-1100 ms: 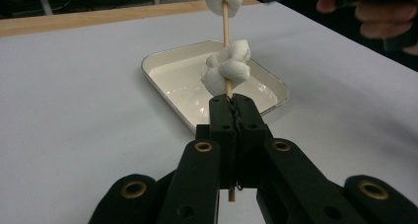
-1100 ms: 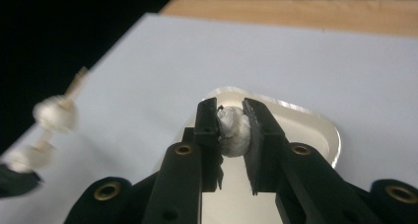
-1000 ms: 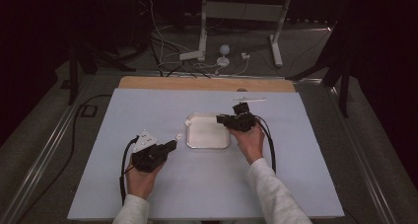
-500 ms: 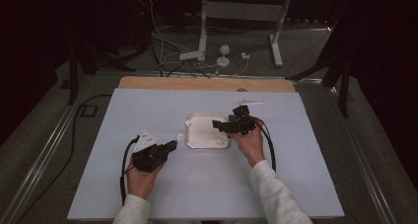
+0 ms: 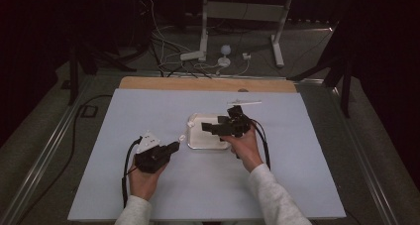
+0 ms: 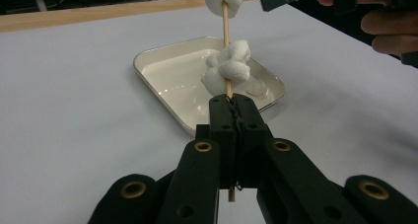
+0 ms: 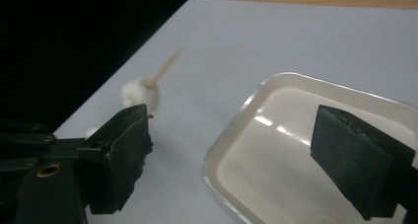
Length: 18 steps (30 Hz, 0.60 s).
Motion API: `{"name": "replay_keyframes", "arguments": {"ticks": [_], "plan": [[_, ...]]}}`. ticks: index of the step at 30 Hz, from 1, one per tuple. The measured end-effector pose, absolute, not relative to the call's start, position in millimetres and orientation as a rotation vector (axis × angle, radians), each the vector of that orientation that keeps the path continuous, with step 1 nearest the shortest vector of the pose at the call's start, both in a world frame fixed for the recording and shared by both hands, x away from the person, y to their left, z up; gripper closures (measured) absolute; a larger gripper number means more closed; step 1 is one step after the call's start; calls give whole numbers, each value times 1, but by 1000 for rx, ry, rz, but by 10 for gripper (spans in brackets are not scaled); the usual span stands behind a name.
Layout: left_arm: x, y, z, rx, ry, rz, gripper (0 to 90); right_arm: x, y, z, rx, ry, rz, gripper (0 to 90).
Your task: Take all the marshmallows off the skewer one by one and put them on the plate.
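Wooden skewer [image 6: 227,61], threaded with two white marshmallows [image 6: 227,68], is pinched upright between the pressed-together jaws of my left gripper [image 6: 230,105], just beside the white tray [image 5: 195,138] on the pale table cover [image 5: 148,106]. My right gripper [image 7: 246,150] hangs over the tray's near edge with jaws spread wide and holding nothing

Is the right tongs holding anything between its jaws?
No, the right tongs stands wide open, with just the white tray behind the gap.
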<state>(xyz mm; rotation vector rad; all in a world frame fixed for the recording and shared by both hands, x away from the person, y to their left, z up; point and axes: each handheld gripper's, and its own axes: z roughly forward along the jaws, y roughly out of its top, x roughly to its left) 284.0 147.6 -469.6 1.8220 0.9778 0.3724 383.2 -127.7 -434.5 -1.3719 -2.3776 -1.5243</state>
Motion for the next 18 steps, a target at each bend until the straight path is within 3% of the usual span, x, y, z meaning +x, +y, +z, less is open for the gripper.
{"name": "replay_keyframes", "arguments": {"ticks": [11,18], "plan": [[283,144,-469,1827,963,371,898,381,-99,-435,-1279,-2316,-1520,242],[282,143,-468,1811,936,369,898,386,-92,-440,-1254,-2222,-1500,436]]}}
